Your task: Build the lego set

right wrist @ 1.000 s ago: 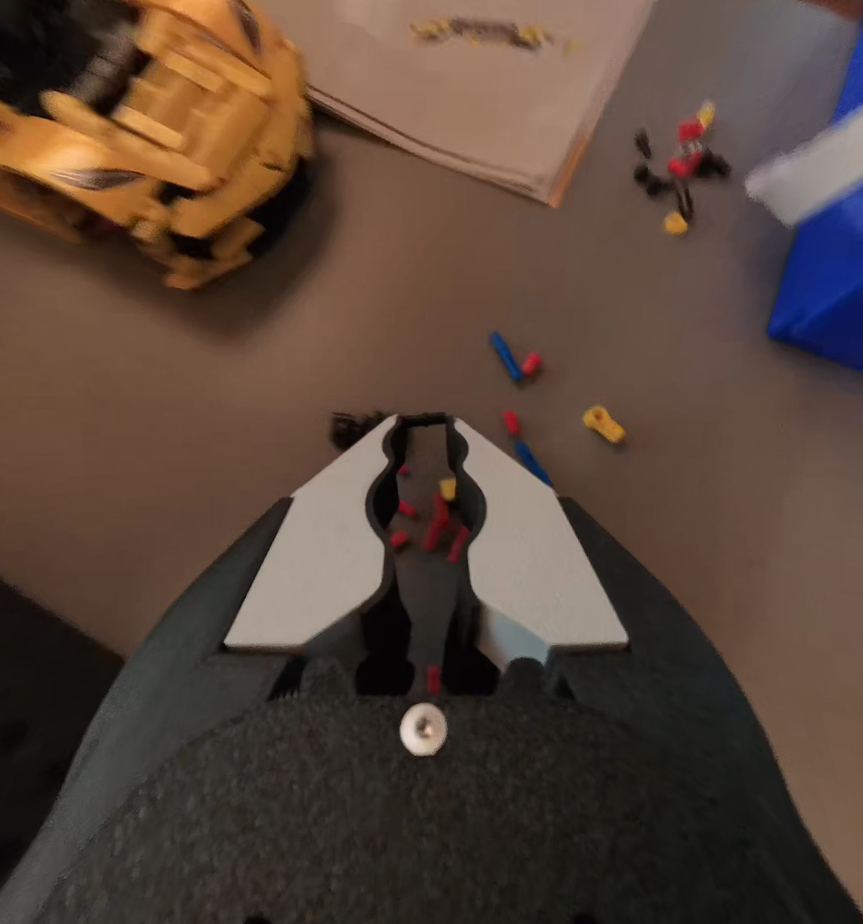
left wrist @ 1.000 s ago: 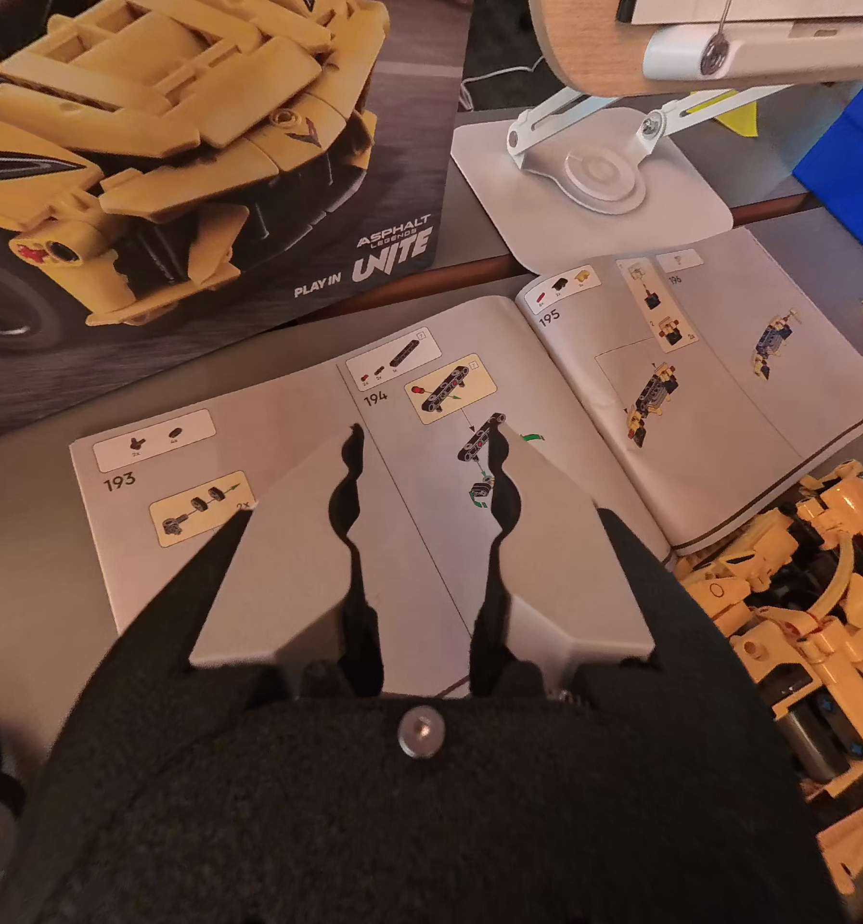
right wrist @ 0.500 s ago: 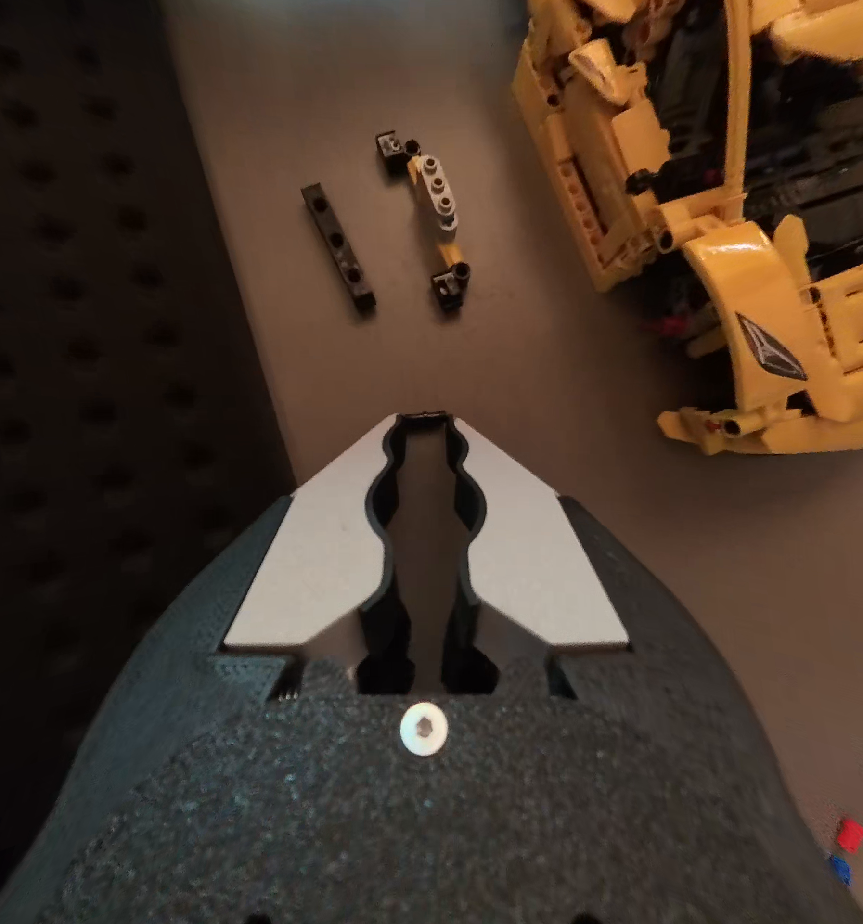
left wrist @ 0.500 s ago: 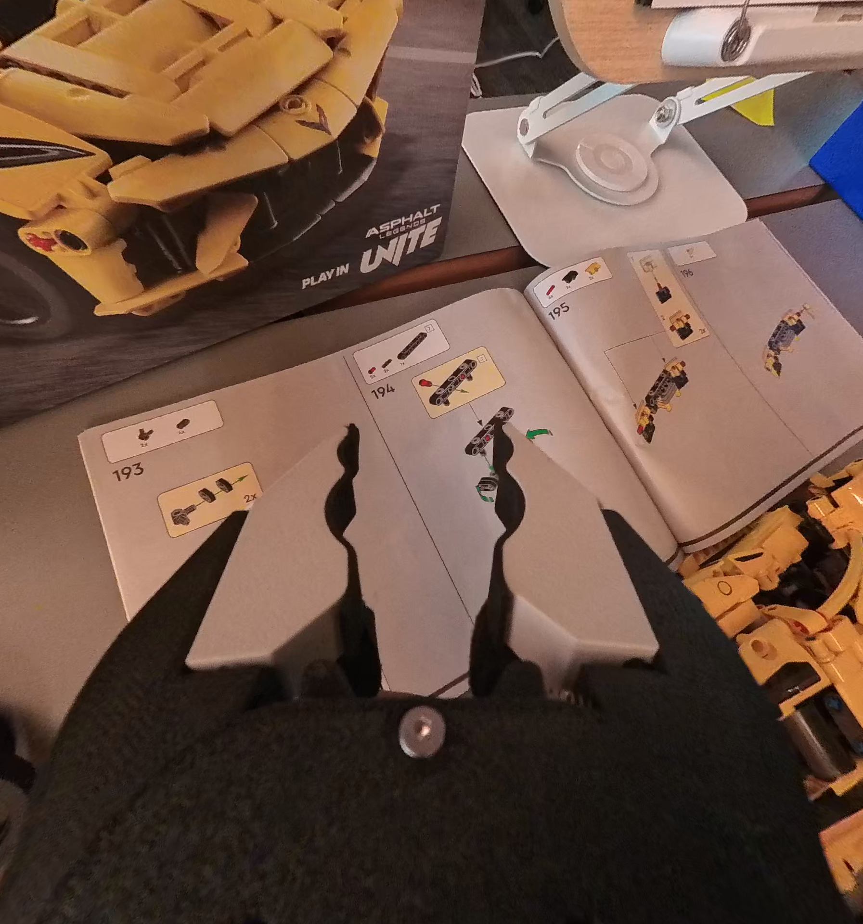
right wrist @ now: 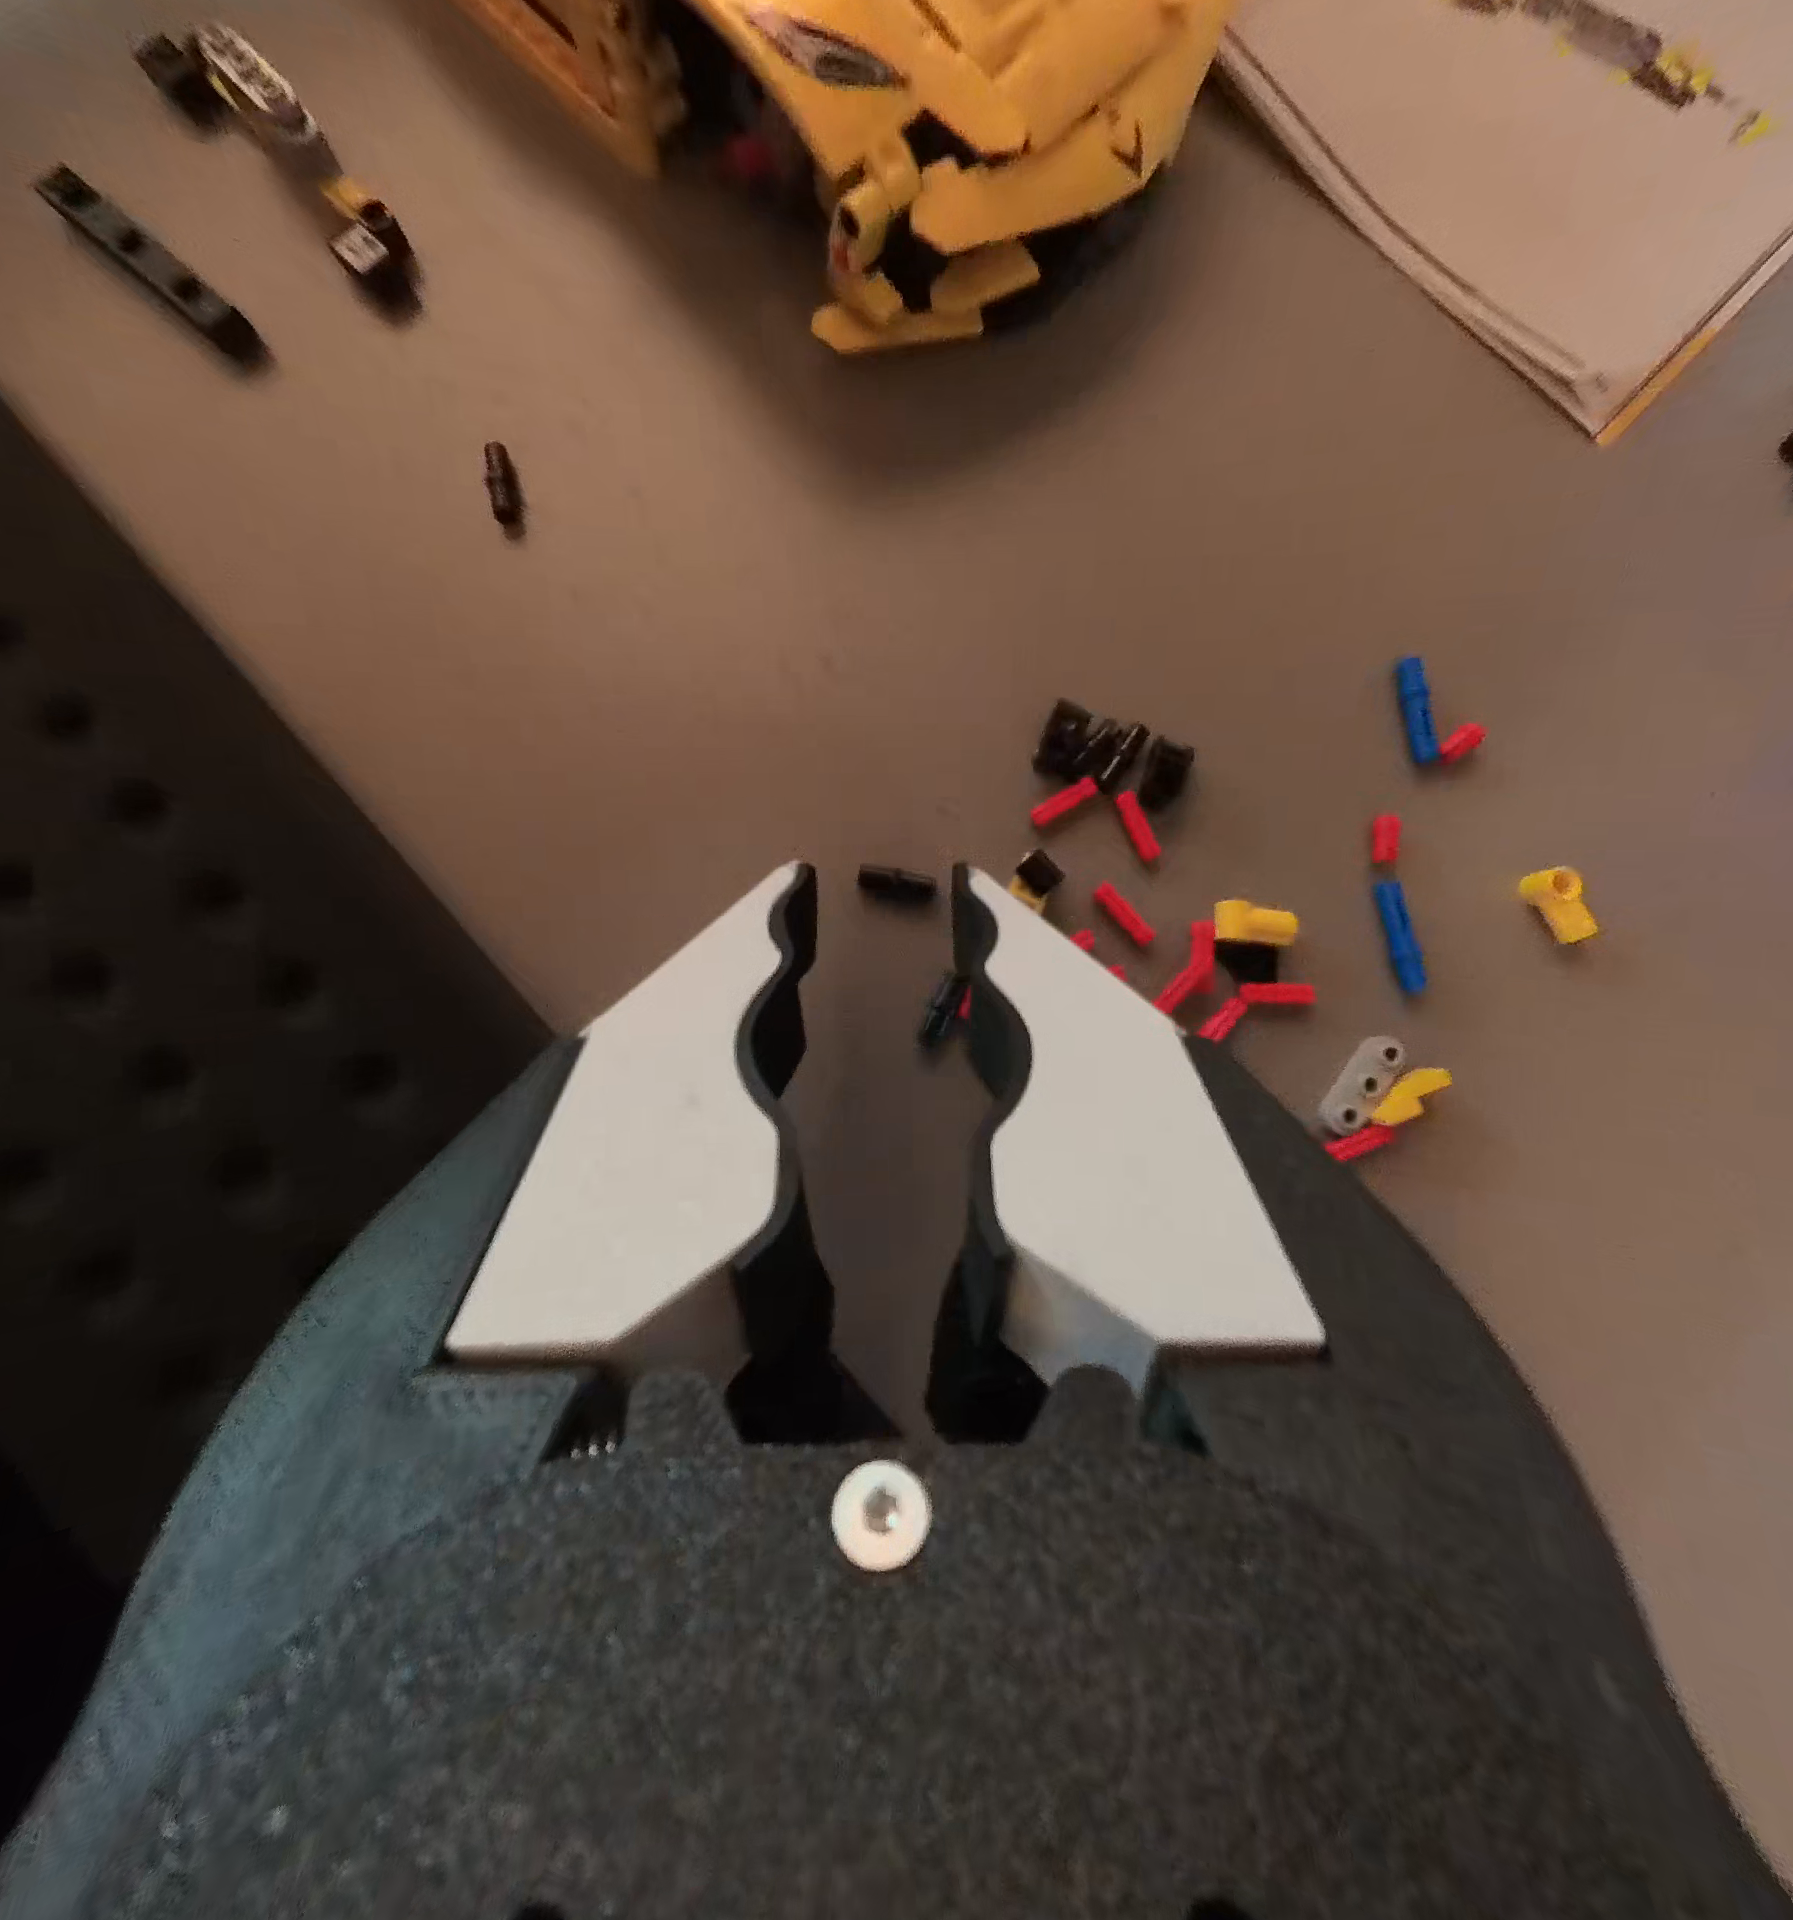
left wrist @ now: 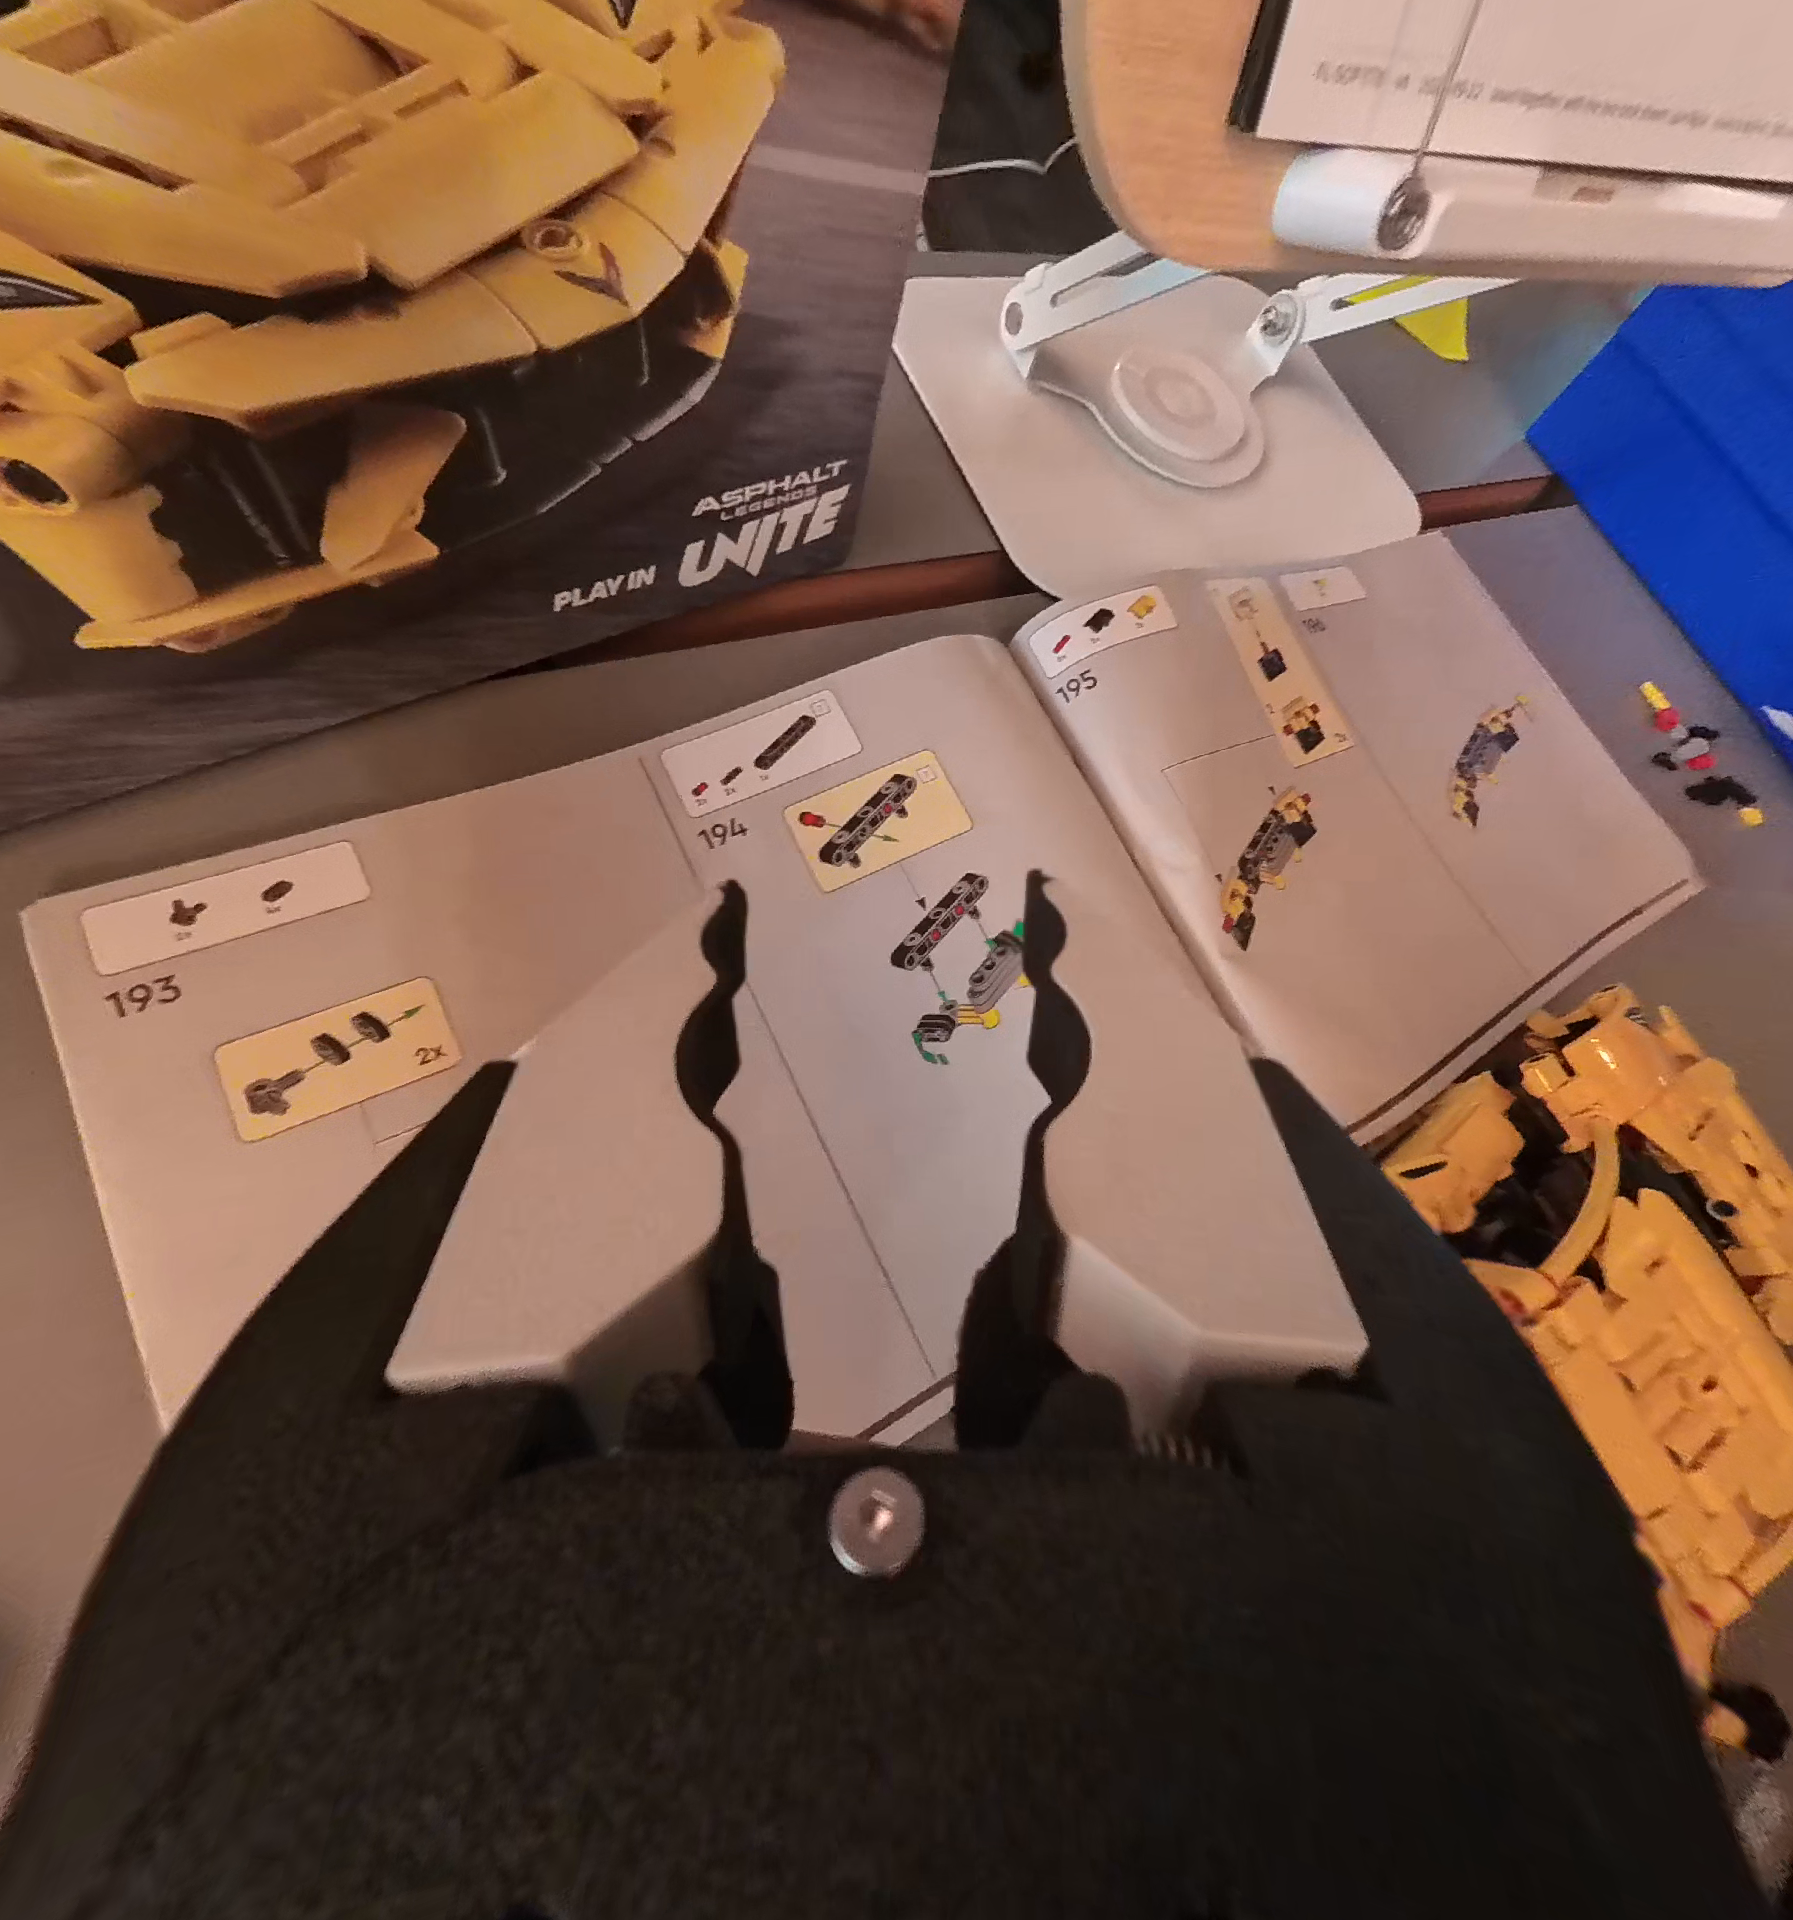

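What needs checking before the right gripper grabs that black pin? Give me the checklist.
1. Right gripper open and empty: ok, jaws stand apart with nothing between the pads.
2. Black pin lined up: ok, it lies on the table just past the fingertips, crosswise to them.
3. Neighbours clear: not ok, a second black pin sits against the right finger's inner edge, and red pins lie close by.
4. Left gripper free: ok, open over the manual.
5. Black beam ready: ok, it lies apart, left of the car.
6. Height above table: cannot tell.
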